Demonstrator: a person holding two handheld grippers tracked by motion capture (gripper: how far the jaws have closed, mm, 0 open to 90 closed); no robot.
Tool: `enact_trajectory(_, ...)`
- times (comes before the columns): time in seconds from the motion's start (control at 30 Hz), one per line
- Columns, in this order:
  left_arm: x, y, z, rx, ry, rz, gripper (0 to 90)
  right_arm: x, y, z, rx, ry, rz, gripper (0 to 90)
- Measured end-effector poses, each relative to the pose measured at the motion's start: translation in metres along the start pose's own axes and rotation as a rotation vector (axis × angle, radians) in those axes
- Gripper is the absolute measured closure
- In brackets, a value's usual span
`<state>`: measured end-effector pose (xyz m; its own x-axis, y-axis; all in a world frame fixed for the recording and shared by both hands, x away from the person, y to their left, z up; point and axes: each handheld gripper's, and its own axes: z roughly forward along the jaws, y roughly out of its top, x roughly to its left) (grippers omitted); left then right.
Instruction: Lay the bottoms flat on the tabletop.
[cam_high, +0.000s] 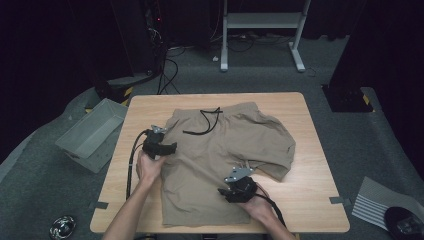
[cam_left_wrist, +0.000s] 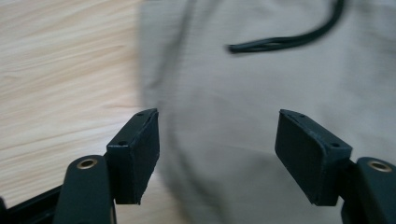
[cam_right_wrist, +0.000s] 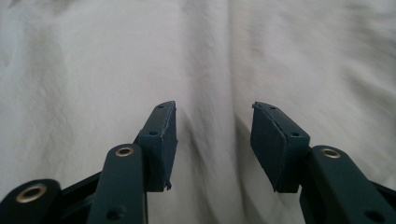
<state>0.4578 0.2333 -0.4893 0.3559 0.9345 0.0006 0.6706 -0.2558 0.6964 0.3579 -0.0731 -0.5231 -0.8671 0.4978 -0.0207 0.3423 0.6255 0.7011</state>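
Hovering over the shorts (cam_high: 225, 150) spread flat on the table (cam_high: 310, 200), both the left gripper (cam_high: 172, 146) and right gripper (cam_high: 223, 192) gape empty; pinching one layer risks bunching, or snagging the drawstring (cam_high: 205, 125).

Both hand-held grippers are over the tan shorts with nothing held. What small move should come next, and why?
Probably lower the left hand-held gripper and close it on the side edge of the shorts. Its jaws stand open with that edge between them, wood table on one side and fabric on the other. The right hand-held gripper is also open, over cloth, so it could pinch next for a fold.
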Motion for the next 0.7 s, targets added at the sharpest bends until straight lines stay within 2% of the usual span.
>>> enact_trajectory(0.07,-0.007,-0.003,0.002,0.0,-0.028,0.003,31.0,0.007,0.007,0.007,-0.005,0.007,-0.005,49.4)
enact_trajectory(0.17,-0.013,-0.009,0.009,0.026,-0.024,0.029,30.0,0.015,0.015,0.015,-0.003,0.023,-0.018,48.5)
enact_trajectory(0.23,-0.01,-0.016,0.016,0.061,0.011,0.051,30.6,0.017,0.017,0.016,0.001,0.031,-0.025,48.8)
enact_trajectory(0.27,-0.005,-0.021,0.019,0.065,0.009,0.042,30.4,0.017,0.016,0.015,-0.001,0.032,-0.024,48.9)
enact_trajectory(0.3,0.001,-0.024,0.019,0.047,-0.007,0.015,28.1,0.017,0.014,0.011,-0.013,0.021,-0.016,49.2)
enact_trajectory(0.37,0.009,-0.026,0.016,0.046,0.033,0.013,29.0,0.012,0.007,-0.002,-0.037,-0.016,0.005,49.9)
enact_trajectory(0.43,0.015,-0.027,0.013,0.055,0.09,0.032,29.7,0.002,-0.003,-0.019,-0.049,-0.074,0.034,51.3)
enact_trajectory(0.5,0.021,-0.025,0.01,0.085,0.146,0.029,30.8,-0.012,-0.018,-0.039,-0.038,-0.152,0.066,53.7)
enact_trajectory(0.53,0.021,-0.024,0.008,0.104,0.169,0.031,31.8,-0.017,-0.023,-0.045,-0.036,-0.17,0.08,56.3)
enact_trajectory(0.57,0.02,-0.024,0.005,0.102,0.173,0.033,32.8,-0.023,-0.031,-0.054,-0.034,-0.194,0.104,57.9)
enact_trajectory(0.6,0.017,-0.025,0.002,0.086,0.156,0.032,32.2,-0.027,-0.038,-0.062,-0.037,-0.226,0.125,58.6)
enact_trajectory(0.7,0.001,-0.029,-0.012,-0.004,0.056,0.024,30.8,-0.039,-0.059,-0.079,-0.066,-0.305,0.193,59.2)
